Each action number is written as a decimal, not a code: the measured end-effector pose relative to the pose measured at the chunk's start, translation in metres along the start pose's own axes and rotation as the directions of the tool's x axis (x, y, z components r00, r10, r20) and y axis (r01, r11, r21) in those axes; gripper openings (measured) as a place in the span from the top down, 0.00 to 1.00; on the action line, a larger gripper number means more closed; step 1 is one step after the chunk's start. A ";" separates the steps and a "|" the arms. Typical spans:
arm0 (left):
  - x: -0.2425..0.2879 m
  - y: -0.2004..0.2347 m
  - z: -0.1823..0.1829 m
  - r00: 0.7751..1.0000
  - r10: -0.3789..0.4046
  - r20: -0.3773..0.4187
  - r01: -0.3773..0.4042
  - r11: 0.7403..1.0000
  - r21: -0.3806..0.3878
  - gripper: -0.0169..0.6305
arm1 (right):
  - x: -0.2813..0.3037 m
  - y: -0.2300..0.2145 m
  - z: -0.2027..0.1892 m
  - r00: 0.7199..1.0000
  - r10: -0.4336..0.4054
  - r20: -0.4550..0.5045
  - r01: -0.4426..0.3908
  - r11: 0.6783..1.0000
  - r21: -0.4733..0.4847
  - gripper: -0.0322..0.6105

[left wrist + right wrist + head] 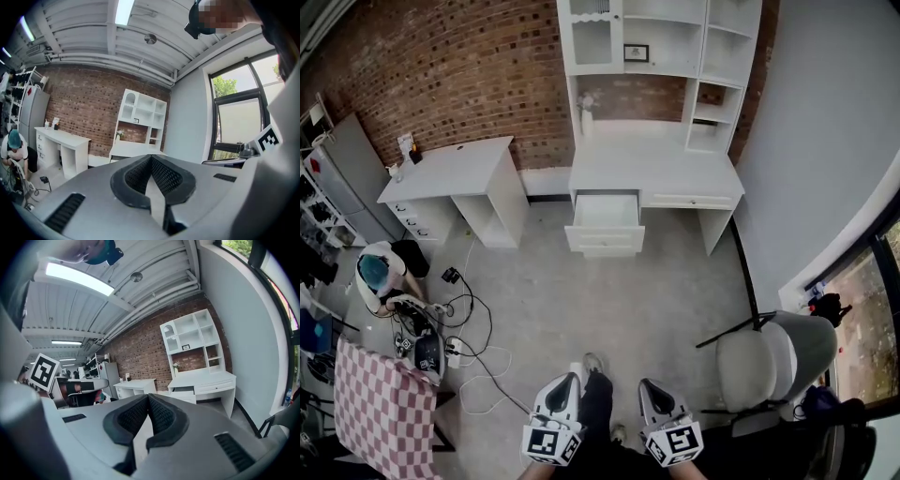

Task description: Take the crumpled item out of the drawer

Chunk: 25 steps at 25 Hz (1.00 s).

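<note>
A white desk with a hutch (652, 159) stands against the brick wall across the room. Its left drawer (605, 223) is pulled open, and its inside looks plain white; from here I cannot make out a crumpled item in it. The same open drawer (183, 391) shows small in the right gripper view. Both grippers are held low near the person's body, far from the desk. In the left gripper (567, 382) (151, 160) the dark pads meet with nothing between them. My right gripper (652, 386) (148, 397) is also shut and empty.
A second white desk (450, 173) stands to the left. A person in a teal cap (380, 274) crouches on the floor among cables (464, 328). A checked cloth (380, 408) lies at the lower left, a grey chair (773, 352) at the right. Grey floor stretches to the desk.
</note>
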<state>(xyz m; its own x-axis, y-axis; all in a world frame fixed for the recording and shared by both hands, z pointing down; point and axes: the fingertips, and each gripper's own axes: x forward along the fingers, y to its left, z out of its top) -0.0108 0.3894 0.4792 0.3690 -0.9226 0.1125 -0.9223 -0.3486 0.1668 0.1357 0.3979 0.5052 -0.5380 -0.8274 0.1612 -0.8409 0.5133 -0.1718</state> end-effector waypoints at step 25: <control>0.392 0.163 0.081 0.995 -0.097 0.008 0.098 0.994 -0.047 0.94 | 0.383 -0.195 0.103 0.998 -0.038 -0.040 0.036 0.998 -0.048 0.93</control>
<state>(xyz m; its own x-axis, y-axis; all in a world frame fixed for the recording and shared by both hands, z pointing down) -0.0258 -0.0420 0.4716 0.4561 -0.8856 0.0878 -0.8755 -0.4288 0.2229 0.0993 -0.0423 0.5007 -0.5073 -0.8368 0.2059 -0.8618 0.4932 -0.1188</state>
